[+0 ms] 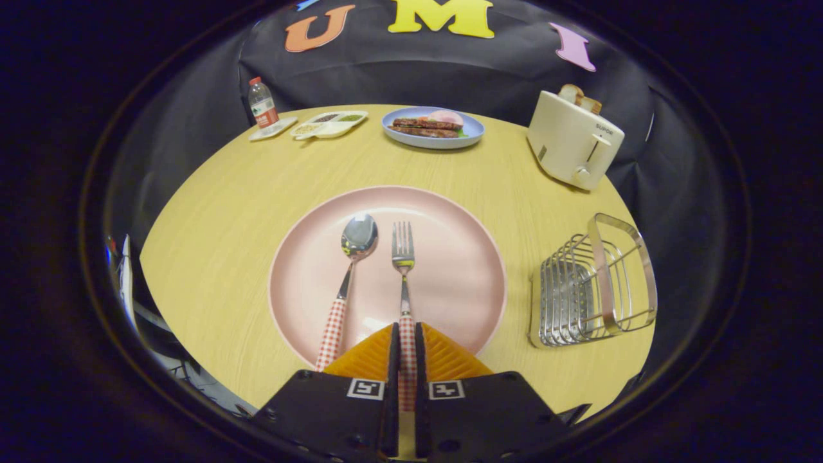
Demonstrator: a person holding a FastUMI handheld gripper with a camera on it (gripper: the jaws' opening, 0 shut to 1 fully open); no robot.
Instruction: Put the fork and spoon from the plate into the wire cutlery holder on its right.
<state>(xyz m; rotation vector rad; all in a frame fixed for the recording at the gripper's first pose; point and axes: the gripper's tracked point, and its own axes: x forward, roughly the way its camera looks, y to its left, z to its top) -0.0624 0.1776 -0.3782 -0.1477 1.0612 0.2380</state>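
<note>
The gripper (405, 347) is clamped on the fork's (403, 270) checked handle, whose long axis runs straight ahead over the pink plate (463, 283), with the wire cutlery holder (591, 283) off to its right.

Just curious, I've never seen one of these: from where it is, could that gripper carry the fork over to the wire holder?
Probably yes. The gripper fingers are shut on the fork handle, and bare table lies between the plate and the wire holder.

fork (403, 257) | checked handle, on pink plate (463, 270); spoon (357, 239) alongside | wire cutlery holder (588, 286) upright, right
</note>
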